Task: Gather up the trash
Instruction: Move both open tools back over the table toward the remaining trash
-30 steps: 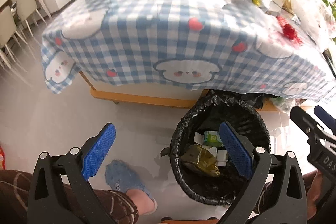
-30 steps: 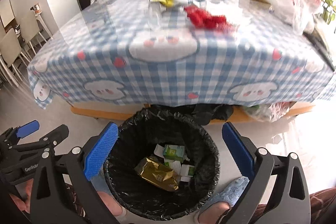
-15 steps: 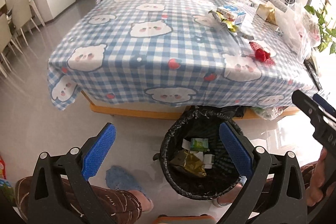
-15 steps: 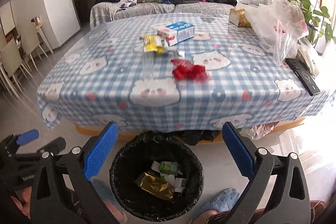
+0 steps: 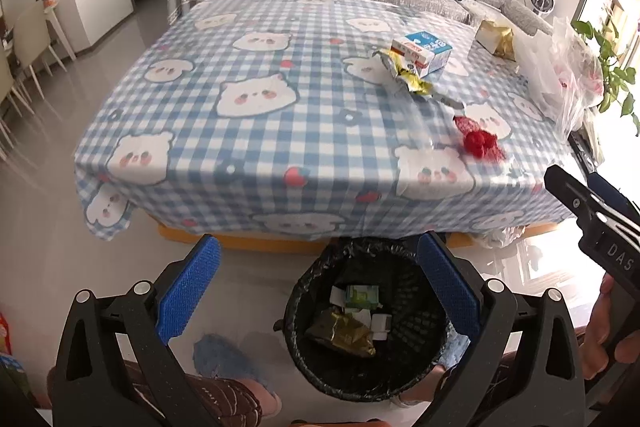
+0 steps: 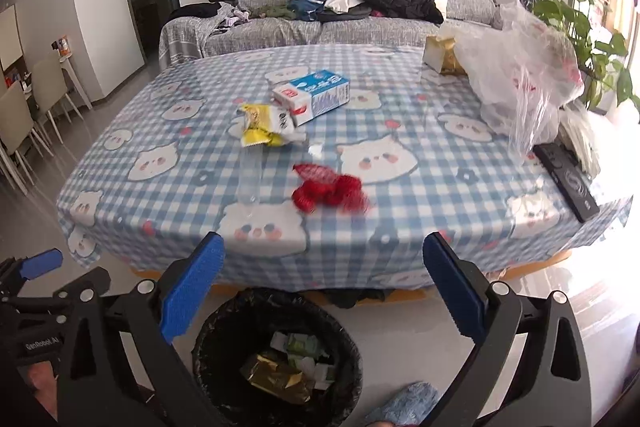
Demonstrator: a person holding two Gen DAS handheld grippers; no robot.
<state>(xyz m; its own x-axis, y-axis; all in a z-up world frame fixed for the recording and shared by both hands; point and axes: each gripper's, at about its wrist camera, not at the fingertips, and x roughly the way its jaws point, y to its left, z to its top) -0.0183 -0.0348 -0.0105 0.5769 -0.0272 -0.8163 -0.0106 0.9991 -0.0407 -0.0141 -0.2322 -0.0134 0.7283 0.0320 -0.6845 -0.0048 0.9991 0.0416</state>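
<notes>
Trash is lying on the tabletop: a red net [image 6: 328, 191] near the front edge, a yellow wrapper [image 6: 264, 126] and milk carton [image 6: 314, 95] toward the middle. Both grippers, left gripper [image 5: 316, 289] and right gripper [image 6: 324, 291], are hovering spread and empty above the bin [image 6: 276, 363]. The flimsy net is likely to snag the checked cloth [image 6: 160, 131] or slip out when pinched.

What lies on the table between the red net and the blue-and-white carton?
In the right wrist view, a yellow snack wrapper and a small white scrap lie between the red net and the carton.

left gripper [image 5: 316, 291]: raised, black-lined trash bin [image 5: 420, 371] now lower in view
right gripper [image 6: 324, 291]: raised, blue checked tablecloth [image 6: 400, 227] top visible
</notes>
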